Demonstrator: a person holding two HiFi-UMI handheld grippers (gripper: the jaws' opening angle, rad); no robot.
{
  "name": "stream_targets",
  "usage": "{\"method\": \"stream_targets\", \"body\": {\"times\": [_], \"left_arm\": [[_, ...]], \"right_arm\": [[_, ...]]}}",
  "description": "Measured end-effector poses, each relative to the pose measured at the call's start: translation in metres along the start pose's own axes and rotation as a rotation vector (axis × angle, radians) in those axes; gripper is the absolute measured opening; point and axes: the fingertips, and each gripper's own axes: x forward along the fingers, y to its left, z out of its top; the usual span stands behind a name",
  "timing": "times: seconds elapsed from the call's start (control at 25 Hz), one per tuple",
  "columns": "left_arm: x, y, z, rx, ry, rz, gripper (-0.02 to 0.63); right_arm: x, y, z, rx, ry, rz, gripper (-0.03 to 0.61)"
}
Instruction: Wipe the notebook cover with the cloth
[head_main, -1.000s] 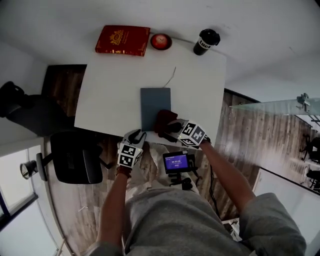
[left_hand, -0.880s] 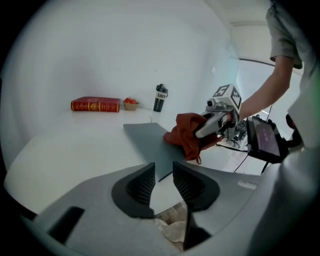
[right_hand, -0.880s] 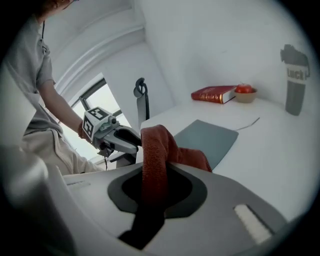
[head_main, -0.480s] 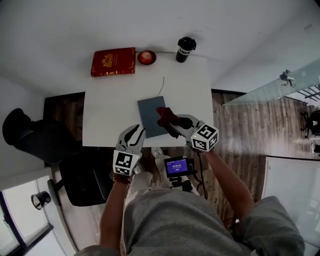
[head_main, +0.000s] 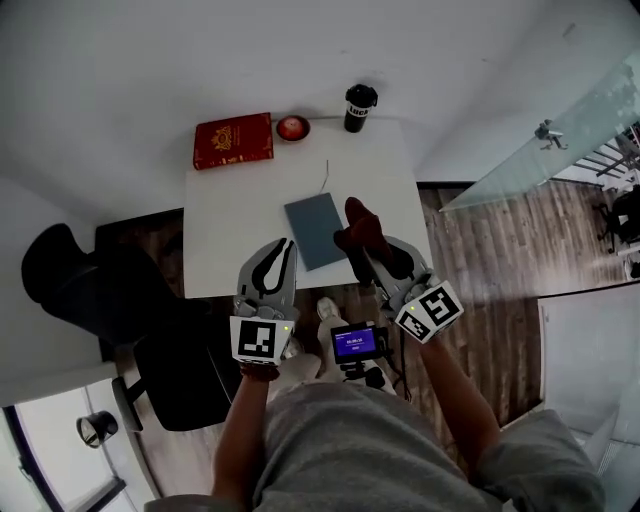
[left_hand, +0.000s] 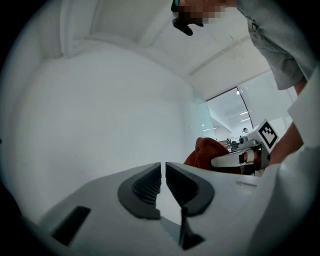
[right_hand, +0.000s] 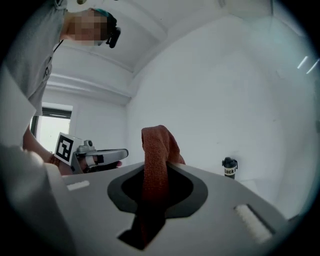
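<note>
Two grippers: both at the near edge of the white worktop (head_main: 230, 215), one on each side of the notebook.
Left gripper (left_hand: 163, 170): jaws closing, only a thin slit left between the ribbed pads, nothing between them. It sits by the notebook's near-left corner, apart from it.
Right gripper (right_hand: 159, 187): jaws clenched on the cloth.
Cloth (right_hand: 159, 145): rust red. A folded bunch sticks out past the jaw tips and the tail trails back between the jaws.
Notebook (head_main: 315, 230): grey-blue, closed, flat on the worktop, slightly skewed, close to the front edge.
Cloth vs notebook: in the head view the cloth is right at the notebook's right edge; cannot tell whether they touch.
Far edge of worktop: red book (head_main: 233, 140) at the left, small red bowl (head_main: 292, 127) just beside it, black cup (head_main: 359, 107) with white print further right.
Thin cord (head_main: 326, 172): lies on the worktop just beyond the notebook.
Small screen (head_main: 356, 342): lit blue, below the worktop edge, between the person's arms.
Black chair (head_main: 80, 290): left of the worktop.
</note>
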Motion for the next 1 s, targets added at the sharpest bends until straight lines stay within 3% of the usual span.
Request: {"method": "stream_targets", "body": {"times": [0.16, 0.4, 0.56, 0.72, 0.88, 1.0], "left_arm": [[-0.021, -0.008, 0.032, 0.012, -0.041, 0.009, -0.011], [-0.024, -0.026, 0.045, 0.075, -0.058, 0.065, -0.011], [-0.016, -0.049, 0.043, 0.112, -0.044, 0.050, -0.010], [-0.011, -0.061, 0.039, 0.073, -0.046, 0.042, -0.010], [-0.011, -0.060, 0.040, 0.058, -0.051, 0.038, -0.009], [-0.018, -0.049, 0.042, 0.097, -0.038, 0.015, -0.009]], "right_arm": [[-0.017, 0.040, 0.024, -0.101, -0.030, -0.014, 0.074], [-0.036, 0.046, 0.041, -0.253, -0.076, -0.126, 0.074], [-0.044, 0.027, 0.033, -0.224, -0.072, -0.111, 0.074], [-0.053, 0.016, 0.022, -0.188, -0.059, -0.125, 0.074], [-0.056, 0.015, 0.021, -0.197, -0.050, -0.130, 0.074], [-0.048, 0.020, 0.025, -0.204, -0.040, -0.148, 0.073]]}}
